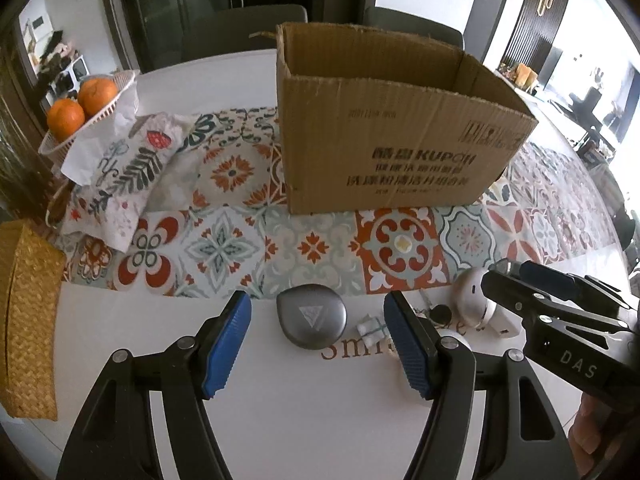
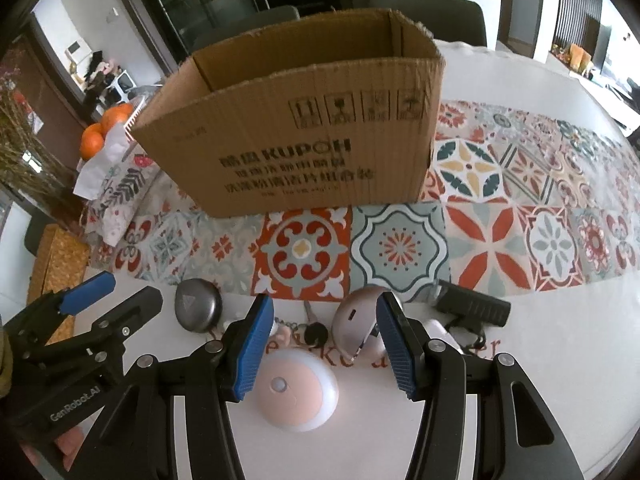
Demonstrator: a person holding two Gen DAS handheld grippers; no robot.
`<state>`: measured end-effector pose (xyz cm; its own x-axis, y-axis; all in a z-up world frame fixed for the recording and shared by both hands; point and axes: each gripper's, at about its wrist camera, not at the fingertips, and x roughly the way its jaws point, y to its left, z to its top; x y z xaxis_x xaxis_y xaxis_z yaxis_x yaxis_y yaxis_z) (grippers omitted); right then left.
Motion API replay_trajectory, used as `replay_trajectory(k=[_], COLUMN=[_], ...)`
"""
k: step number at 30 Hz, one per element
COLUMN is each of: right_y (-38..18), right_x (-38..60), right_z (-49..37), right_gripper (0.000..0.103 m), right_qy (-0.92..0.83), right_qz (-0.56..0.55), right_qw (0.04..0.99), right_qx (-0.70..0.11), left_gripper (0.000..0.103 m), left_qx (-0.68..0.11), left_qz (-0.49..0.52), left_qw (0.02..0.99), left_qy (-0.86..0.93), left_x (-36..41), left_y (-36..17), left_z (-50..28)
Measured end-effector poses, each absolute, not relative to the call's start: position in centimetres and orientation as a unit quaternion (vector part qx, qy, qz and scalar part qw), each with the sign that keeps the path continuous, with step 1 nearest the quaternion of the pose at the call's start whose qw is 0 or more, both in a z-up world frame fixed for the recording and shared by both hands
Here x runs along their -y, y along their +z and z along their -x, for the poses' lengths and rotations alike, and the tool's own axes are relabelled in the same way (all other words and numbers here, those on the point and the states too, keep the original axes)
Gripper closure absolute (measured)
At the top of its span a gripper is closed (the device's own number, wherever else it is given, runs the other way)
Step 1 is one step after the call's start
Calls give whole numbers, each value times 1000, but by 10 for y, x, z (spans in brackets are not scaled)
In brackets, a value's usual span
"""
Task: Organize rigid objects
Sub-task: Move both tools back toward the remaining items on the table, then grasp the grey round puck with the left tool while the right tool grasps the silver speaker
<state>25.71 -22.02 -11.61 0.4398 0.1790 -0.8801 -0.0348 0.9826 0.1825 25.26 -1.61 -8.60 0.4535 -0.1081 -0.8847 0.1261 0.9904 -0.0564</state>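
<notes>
Your left tool (image 1: 318,340) hangs released around the gray earbud case (image 1: 311,317) on the tabletop (image 1: 280,400), your right tool (image 2: 320,344) released above the pink round puck (image 2: 295,390). Both look light, hard and slick; grip across their widest flanks. One cardboard box (image 1: 384,148) waits behind; I count roughly six small items.

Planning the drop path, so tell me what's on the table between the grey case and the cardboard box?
Nothing stands there: only the patterned runner lies between the grey case and the cardboard box, clearest in the left wrist view.
</notes>
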Motion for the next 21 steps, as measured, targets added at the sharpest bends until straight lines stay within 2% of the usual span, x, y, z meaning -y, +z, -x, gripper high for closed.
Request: replay_trajectory(k=[21], right_y=[-159], right_x=[222], right_z=[-273], right_gripper=[48], right_qy=[49], right_qz=[-85], right_qw=[814], right_qx=[-573], left_gripper=[35], left_qx=[-568], left_qz=[7], left_qw=[821], left_qy=[-55], left_x=[14], left_y=[-132], left_z=[-271])
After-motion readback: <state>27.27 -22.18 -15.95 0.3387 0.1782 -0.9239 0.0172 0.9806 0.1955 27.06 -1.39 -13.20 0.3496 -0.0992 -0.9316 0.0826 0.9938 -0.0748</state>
